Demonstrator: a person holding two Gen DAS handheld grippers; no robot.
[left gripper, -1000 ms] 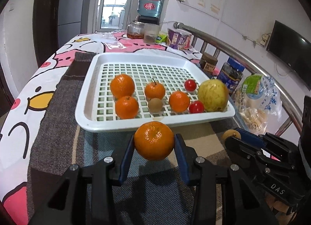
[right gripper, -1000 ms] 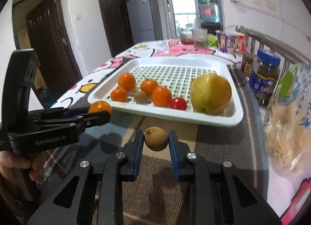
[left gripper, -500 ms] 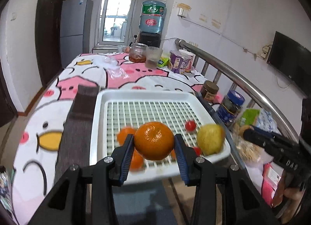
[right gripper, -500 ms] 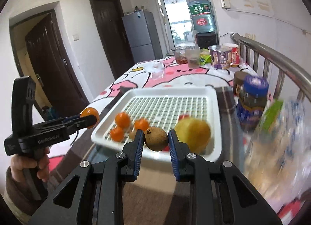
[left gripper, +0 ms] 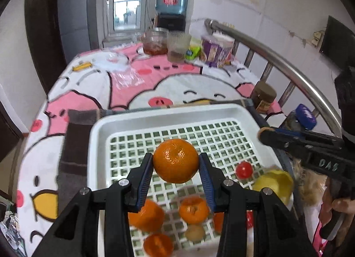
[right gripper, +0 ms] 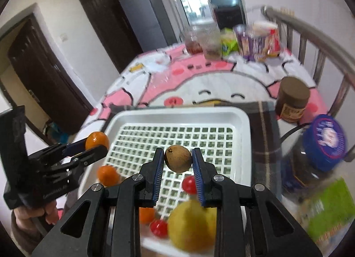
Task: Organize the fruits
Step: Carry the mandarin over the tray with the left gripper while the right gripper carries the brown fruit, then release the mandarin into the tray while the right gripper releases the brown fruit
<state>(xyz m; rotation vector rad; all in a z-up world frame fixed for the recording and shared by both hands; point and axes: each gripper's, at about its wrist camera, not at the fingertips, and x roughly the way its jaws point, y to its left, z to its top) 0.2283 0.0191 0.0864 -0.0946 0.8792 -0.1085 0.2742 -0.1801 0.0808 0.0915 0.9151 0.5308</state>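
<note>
Both loads now up over the tray (left gripper: pixel 95 137), no longer low at its near rim as a second ago. Left gripper (left gripper: pixel 176 163) clamped on an orange (left gripper: pixel 176 161), pads pressed to both sides, fruit held clear above the open grid in the tray's middle. Right gripper (right gripper: pixel 178 162) likewise closed on a small brown fruit (right gripper: pixel 178 158), hanging above the grid just beyond a cherry tomato (right gripper: pixel 188 184). Seen from the right view, left gripper (right gripper: pixel 94 146) and its orange (right gripper: pixel 97 140) poised over the tray's left rim (right gripper: pixel 111 123).

Already lying at the near end of the tray: three oranges (left gripper: pixel 145 214), a second brown fruit (left gripper: pixel 194 232), cherry tomatoes (left gripper: pixel 244 169), a yellow pear (left gripper: pixel 274 181) at the right. Far half of the grid bare.

Meaning for the task: carry phase apparently done, placement next. Probably lowering each fruit onto free grid, orange near the other oranges, brown fruit near its twin. Round fruit likely to roll on release, so low, gentle opening advisable. Some motion blur, so exact height above the grid hard to judge.
</note>
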